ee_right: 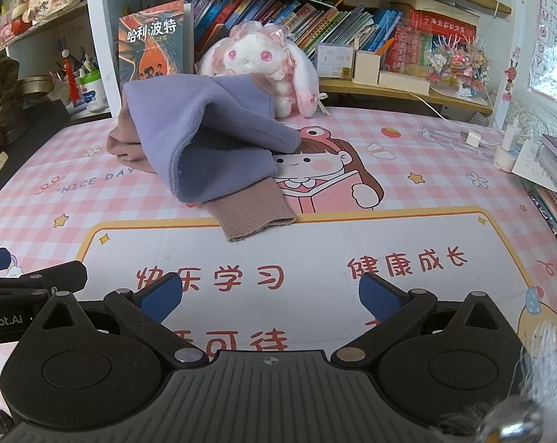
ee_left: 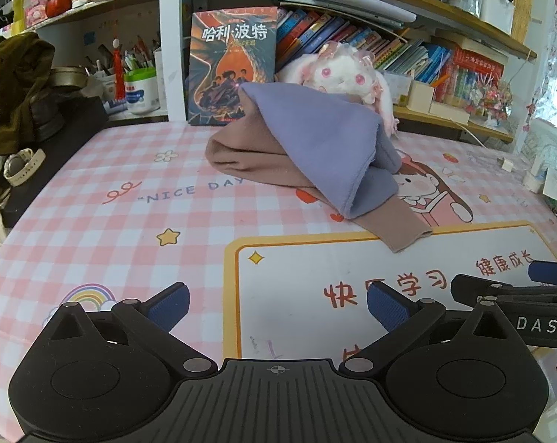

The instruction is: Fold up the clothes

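Both claws, my left (ee_left: pixel 278 304) and right (ee_right: pixel 271 295), hang wide and empty over the desk mat (ee_right: pixel 315 251), well short of the crumpled garment (ee_right: pixel 208 140) (soft, floppy, probably light), best pinched at its ribbed cuff (ee_right: pixel 256 217).

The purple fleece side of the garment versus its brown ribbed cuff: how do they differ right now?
The purple fleece side is smooth, broad and heaped up off the pink checked desk mat; the brown ribbed cuff is knitted, narrow and lies flat on it. The fleece sits farther back by the white plush rabbit; the cuff points toward the open left gripper and right gripper. Both belong to one crumpled, ungripped garment.
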The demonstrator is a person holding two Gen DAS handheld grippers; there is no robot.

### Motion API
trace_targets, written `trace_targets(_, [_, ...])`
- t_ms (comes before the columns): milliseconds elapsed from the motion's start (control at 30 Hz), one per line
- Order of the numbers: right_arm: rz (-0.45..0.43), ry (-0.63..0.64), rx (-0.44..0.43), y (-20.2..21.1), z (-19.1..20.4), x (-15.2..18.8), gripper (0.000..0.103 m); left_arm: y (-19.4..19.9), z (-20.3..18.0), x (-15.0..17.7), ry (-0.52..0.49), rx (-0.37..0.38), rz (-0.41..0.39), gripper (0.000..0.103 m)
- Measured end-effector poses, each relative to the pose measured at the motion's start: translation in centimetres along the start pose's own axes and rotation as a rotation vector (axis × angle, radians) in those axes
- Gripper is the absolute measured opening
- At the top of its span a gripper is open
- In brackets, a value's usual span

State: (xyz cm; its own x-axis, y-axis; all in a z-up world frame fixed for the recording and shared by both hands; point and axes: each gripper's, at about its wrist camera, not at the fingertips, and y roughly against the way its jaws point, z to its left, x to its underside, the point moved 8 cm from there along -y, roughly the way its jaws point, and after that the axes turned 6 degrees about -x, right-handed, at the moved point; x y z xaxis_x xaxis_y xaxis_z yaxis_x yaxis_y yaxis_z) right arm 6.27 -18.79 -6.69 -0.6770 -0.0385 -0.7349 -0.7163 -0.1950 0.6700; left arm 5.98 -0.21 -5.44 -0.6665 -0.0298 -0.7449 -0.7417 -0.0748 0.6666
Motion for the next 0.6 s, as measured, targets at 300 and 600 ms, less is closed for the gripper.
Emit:
trace_targets(300, [0.001, 0.002, 0.003, -0.11, 0.15, -0.04, 0.103, -0.51, 0.06, 0.50, 0.009, 0.007, 0.011, 0.103])
trace_targets(600, [0.005, 0.002, 0.003, -0.30, 0.19, -0.02, 0.103, -0.75, 0.16, 0.59, 0.008, 0.006, 0.015, 0.103])
